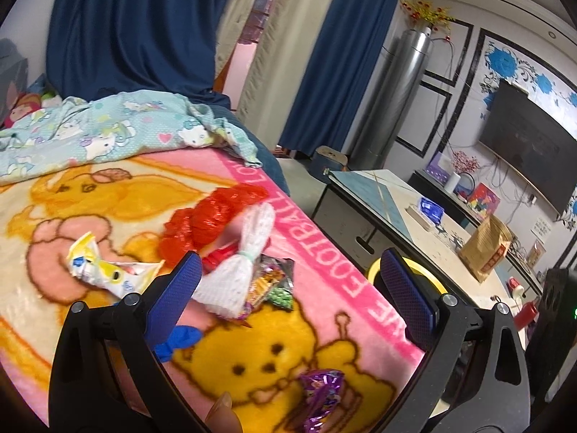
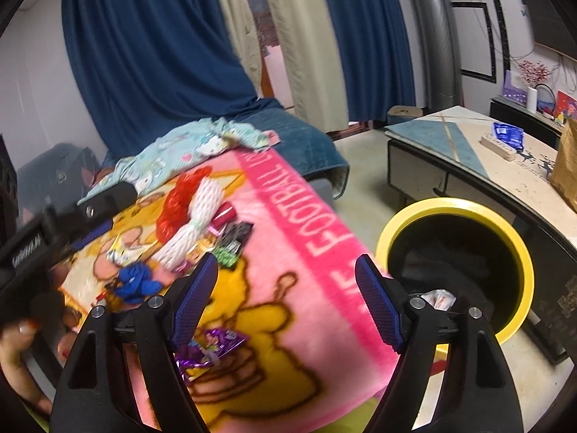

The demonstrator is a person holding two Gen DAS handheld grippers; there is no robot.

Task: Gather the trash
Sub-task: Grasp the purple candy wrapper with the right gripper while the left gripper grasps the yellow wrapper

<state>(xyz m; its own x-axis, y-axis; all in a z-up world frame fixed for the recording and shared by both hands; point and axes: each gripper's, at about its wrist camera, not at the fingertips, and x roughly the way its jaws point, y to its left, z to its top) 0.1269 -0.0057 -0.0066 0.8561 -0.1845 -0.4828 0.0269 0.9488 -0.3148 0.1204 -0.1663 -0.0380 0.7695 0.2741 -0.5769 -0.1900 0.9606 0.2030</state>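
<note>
Trash lies on a pink cartoon blanket: a red plastic bag, a white foam net sleeve, a yellow-white wrapper, a colourful snack packet, a blue scrap and a purple foil wrapper. My left gripper hovers open over the pile, empty. My right gripper is open and empty above the blanket's edge, with the purple foil wrapper by its left finger. A yellow-rimmed black bin stands on the floor to the right, a wrapper inside.
A patterned blue cloth is bunched at the blanket's far end. A low table with a blue packet and a power strip stands behind the bin. Blue curtains hang at the back. A hand holds the left gripper's body.
</note>
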